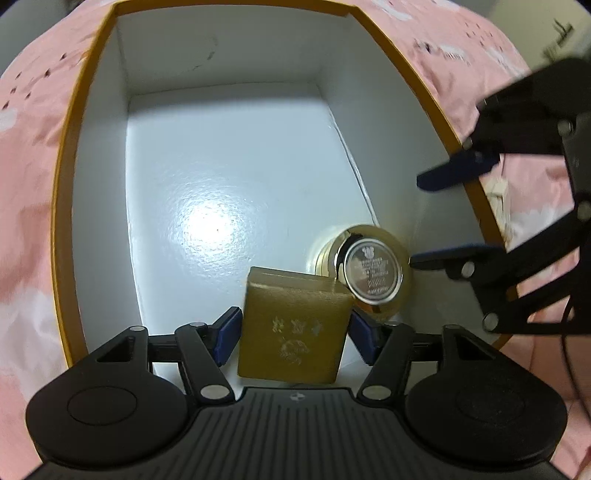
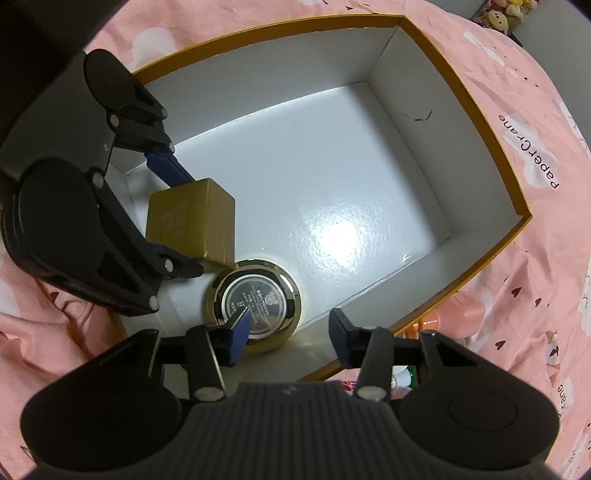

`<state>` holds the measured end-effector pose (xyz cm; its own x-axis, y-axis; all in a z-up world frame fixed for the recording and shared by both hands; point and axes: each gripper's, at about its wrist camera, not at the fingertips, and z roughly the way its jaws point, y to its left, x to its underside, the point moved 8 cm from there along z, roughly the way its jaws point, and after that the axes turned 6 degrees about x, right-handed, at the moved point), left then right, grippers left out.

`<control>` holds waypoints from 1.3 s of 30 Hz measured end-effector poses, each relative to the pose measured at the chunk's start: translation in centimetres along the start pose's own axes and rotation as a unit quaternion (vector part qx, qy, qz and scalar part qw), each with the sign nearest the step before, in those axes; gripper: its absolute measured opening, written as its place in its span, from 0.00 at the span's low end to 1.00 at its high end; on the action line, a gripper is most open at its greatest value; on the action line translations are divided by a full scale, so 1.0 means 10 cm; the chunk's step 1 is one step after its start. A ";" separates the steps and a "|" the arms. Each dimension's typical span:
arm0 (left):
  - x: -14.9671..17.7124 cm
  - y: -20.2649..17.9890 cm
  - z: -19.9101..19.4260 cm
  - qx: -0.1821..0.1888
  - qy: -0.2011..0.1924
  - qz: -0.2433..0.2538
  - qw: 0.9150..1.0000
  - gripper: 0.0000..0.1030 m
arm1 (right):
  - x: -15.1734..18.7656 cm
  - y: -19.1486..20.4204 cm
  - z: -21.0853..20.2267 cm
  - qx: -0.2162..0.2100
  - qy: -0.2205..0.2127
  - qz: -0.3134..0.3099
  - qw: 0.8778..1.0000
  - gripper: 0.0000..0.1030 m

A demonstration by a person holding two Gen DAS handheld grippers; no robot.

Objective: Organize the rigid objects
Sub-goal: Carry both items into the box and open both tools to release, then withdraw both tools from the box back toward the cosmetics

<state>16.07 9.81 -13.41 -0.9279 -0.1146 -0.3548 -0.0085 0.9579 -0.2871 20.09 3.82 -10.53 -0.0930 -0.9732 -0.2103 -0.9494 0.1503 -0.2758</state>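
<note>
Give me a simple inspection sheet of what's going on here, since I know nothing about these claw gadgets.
Surface: pink patterned bedsheet, rumpled.
Job's things: open box with orange rim and white inside; gold square box and round gold jar sit in one corner of it, close together.
Clutter: pink bottle and other small containers outside the box, partly hidden.
Grippers: left claw brackets the gold square box, though its grip cannot be confirmed; right claw is open above the jar, holding nothing.
Cables: a thin dark cable near the right claw.
Surroundings: plush toys in the far corner, blurry.
</note>
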 end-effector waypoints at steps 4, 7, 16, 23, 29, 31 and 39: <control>0.06 -0.05 0.01 -0.003 -0.007 -0.003 1.000 0.81 | 0.03 0.02 0.01 -0.002 -0.004 0.014 1.000 0.45; 0.07 -0.06 0.02 -0.021 -0.015 0.001 1.000 0.81 | 0.03 0.01 -0.03 -0.002 -0.004 0.018 1.000 0.45; 0.07 -0.12 -0.14 -0.064 -0.070 0.009 0.995 0.83 | 0.00 0.01 -0.19 0.014 -0.012 0.022 1.000 0.56; 0.07 -0.25 -0.42 -0.094 -0.114 0.033 0.989 0.83 | 0.04 0.02 -0.37 0.025 -0.026 0.026 0.999 0.62; 0.02 -0.40 -0.56 -0.129 -0.151 0.084 0.976 0.83 | 0.13 -0.08 -0.47 0.047 -0.036 0.058 0.997 0.63; 0.00 -0.46 -0.61 -0.125 -0.160 0.092 0.975 0.83 | 0.21 -0.14 -0.53 0.054 -0.048 0.090 0.993 0.63; -0.10 -0.85 -0.76 -0.117 -0.245 0.155 0.950 0.83 | 0.68 -0.48 -0.82 0.083 -0.123 0.264 0.953 0.63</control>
<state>14.22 3.79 -3.90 -0.6155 0.1297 -0.7774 0.1016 0.9912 0.0849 21.59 -4.96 -2.95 -0.4524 -0.6875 -0.5680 -0.7277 0.6528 -0.2105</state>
